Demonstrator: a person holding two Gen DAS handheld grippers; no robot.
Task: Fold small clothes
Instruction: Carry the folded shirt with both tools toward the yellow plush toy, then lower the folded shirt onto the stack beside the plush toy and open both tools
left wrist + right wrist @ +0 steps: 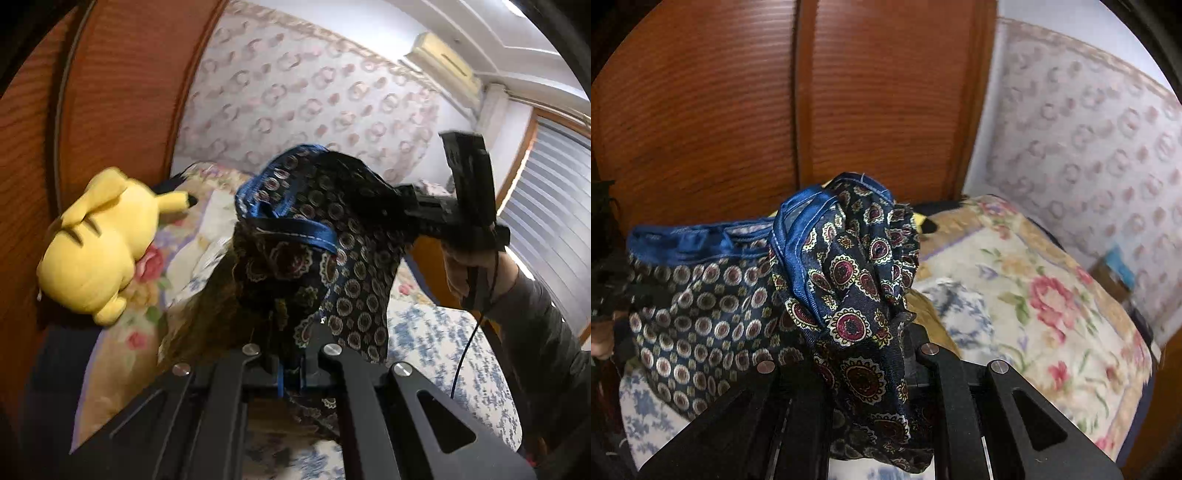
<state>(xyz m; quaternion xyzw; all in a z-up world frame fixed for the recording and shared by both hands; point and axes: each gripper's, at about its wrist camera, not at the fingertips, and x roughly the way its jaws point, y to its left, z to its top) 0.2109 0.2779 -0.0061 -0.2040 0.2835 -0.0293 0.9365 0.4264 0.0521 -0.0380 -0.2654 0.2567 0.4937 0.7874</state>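
A small dark navy garment (332, 258) with round medallion print and a shiny blue waistband hangs in the air between both grippers, above the bed. My left gripper (291, 363) is shut on one bunched end of it. My right gripper (397, 205) shows in the left wrist view, held by a hand, shut on the other end. In the right wrist view the garment (849, 295) bunches over my right gripper (864, 354) and stretches left toward the other hand; the fingertips are hidden by cloth.
A yellow plush toy (99, 247) lies on the floral bedspread (1052, 314) by the wooden wardrobe (775, 110). A blue-flowered white sheet (443, 339) covers the near bed. The wallpapered wall (314, 92) and a window with blinds (554, 221) are behind.
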